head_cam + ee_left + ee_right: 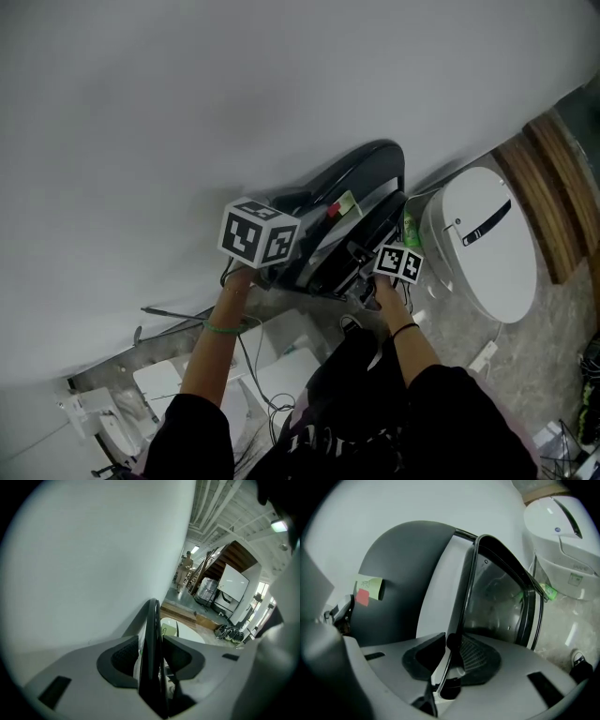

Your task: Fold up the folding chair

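Note:
The black folding chair (pixel 361 183) stands folded flat, leaning on the white wall. Its dark seat back (pixel 401 573) carries a green and a red sticky note (pixel 369 590). My left gripper (pixel 284 267) is at the chair's left edge; in the left gripper view the thin black rim (pixel 152 639) runs between the jaws of the gripper (pixel 151 657), with a sliver of light beside the left pad, so they stand open around it. My right gripper (pixel 364 267) is shut on the chair's thin frame bar (pixel 464 597), which passes between its pads (pixel 451 654).
A white oval appliance (pixel 483 244) stands right of the chair, beside a wooden platform (pixel 548 183). White boxes and cables (pixel 272 375) lie on the floor near the person's feet. A person (pixel 185 569) stands far off in the hall.

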